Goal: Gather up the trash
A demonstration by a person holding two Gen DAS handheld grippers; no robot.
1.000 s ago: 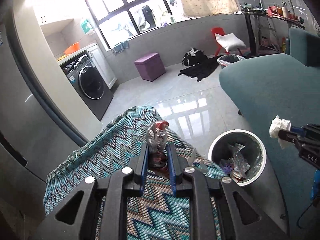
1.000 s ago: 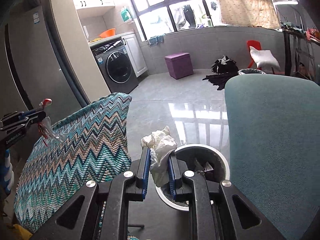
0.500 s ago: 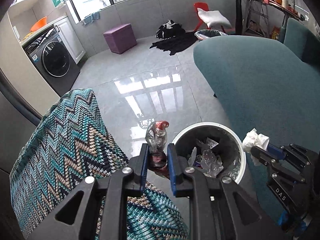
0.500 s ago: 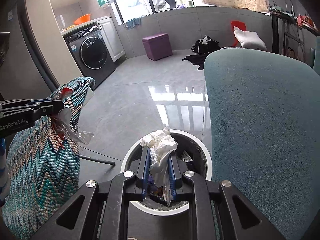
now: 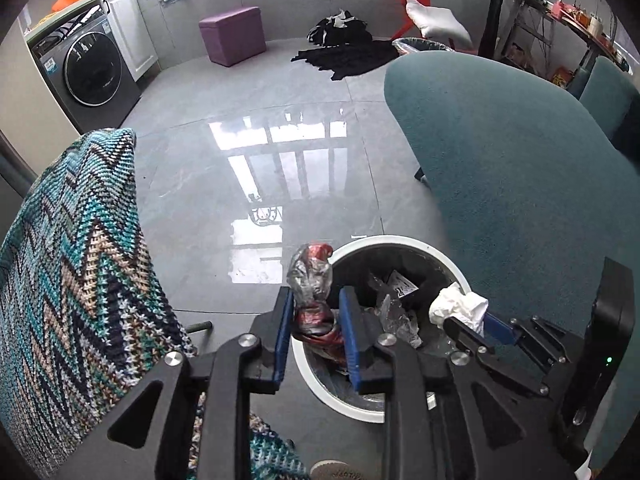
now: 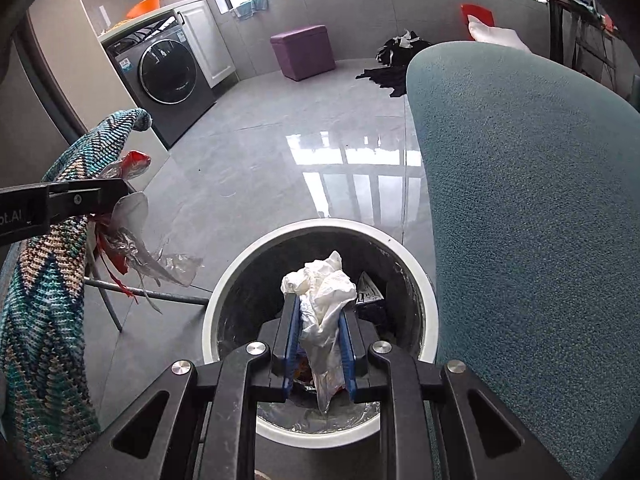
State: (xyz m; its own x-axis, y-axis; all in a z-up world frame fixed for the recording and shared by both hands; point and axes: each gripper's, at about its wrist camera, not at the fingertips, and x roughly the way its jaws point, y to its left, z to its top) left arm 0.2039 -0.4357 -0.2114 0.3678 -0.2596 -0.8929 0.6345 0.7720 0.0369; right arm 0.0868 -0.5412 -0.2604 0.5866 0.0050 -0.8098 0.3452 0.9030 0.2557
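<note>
The crumpled plastic wrapper (image 5: 311, 280), clear with red print, is between the blue pads of the left tool (image 5: 314, 312). This tool hangs over the rim of the trash bin (image 5: 400, 240) at about 9 o'clock of its opening. Its jaws are opening now, and the right pad already stands a little apart from the wrapper, so the grip looks loose. In the right wrist view a long clear tail of the wrapper hangs down beside the bin, not yet inside.

The white crumpled tissue (image 6: 324, 296) is between the pads of the right tool (image 6: 319, 320), directly above the open mouth of the bin. These jaws are also opening, but the pads seem to touch the tissue on both sides.

The bin is round with a white rim and a dark inside, and it has some plastic and paper trash in it. It stands on the shiny grey floor (image 5: 260, 92). A chair with a zigzag knitted cover (image 5: 72, 280) is at 9 o'clock of the bin, and a teal sofa (image 5: 520, 160) is at 3 o'clock.
</note>
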